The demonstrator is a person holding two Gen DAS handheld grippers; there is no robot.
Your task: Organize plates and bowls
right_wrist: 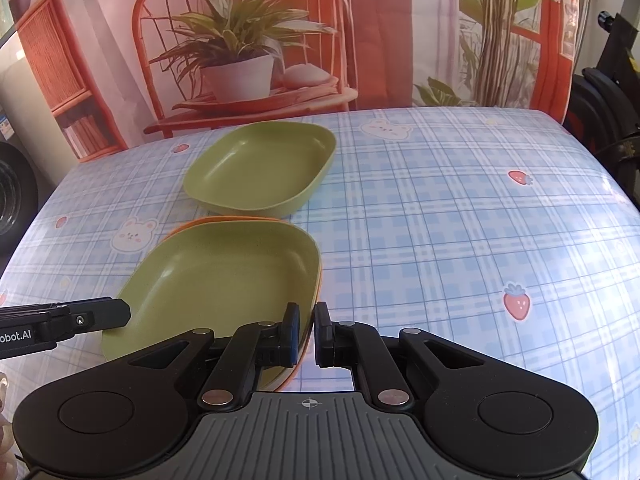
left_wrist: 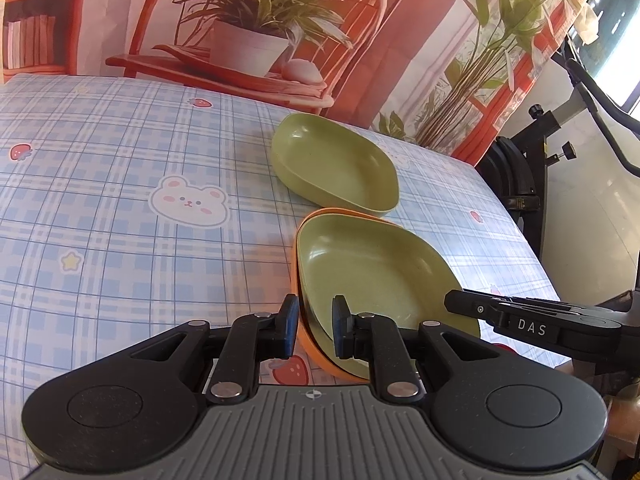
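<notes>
A green plate (left_wrist: 380, 276) lies nested in an orange plate (left_wrist: 316, 350) near the table's front. My left gripper (left_wrist: 316, 330) is shut on the left rim of this stack. My right gripper (right_wrist: 306, 334) is shut on the stack's right rim (right_wrist: 316, 280). The green plate (right_wrist: 224, 280) fills the lower left of the right wrist view. A second green dish (left_wrist: 336, 164) sits just behind the stack, apart from it; it also shows in the right wrist view (right_wrist: 260, 172). Each gripper's side shows in the other's view, the right (left_wrist: 532, 322) and the left (right_wrist: 60, 322).
The table has a blue plaid cloth (right_wrist: 460, 220) with bears and strawberries. A printed backdrop (left_wrist: 256, 20) of a plant and chair hangs behind it. Black stand hardware (left_wrist: 560, 140) is beyond the table's right edge.
</notes>
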